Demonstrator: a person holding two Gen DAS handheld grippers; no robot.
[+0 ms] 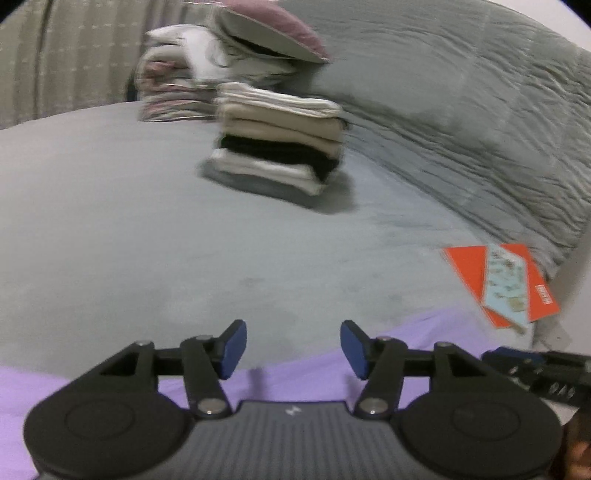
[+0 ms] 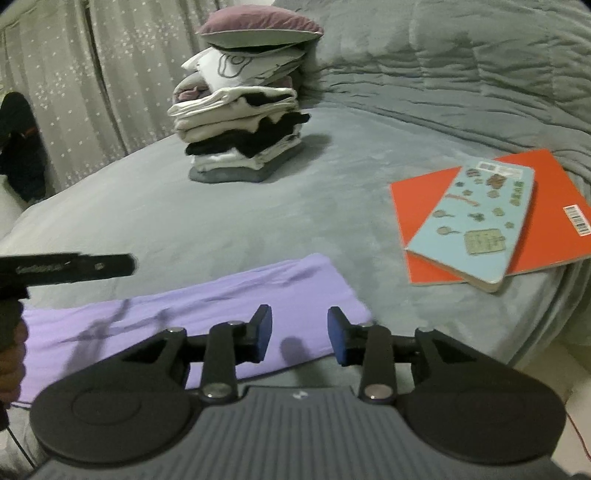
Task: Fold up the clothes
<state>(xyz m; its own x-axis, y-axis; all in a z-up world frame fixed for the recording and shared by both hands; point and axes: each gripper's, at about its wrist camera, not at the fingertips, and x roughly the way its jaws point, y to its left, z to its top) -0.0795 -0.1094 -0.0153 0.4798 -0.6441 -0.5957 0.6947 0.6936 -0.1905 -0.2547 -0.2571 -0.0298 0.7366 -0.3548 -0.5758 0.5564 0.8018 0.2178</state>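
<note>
Lilac garment [image 2: 192,314] lies flat on grey bed [image 2: 221,206], lower frame, under both grippers. Left gripper [image 1: 293,349] wide, empty; right gripper [image 2: 300,338] narrower, still parted, empty. Folded stack [image 2: 243,136] upper centre, pillow [image 2: 258,27] on top. Orange book [image 2: 546,206] under blue notebook [image 2: 476,214] right. Left view blurred; garment cut off there.

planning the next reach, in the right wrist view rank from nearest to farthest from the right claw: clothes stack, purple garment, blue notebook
1. purple garment, directly under the right claw
2. blue notebook, ahead to the right
3. clothes stack, far ahead, left of centre
</note>
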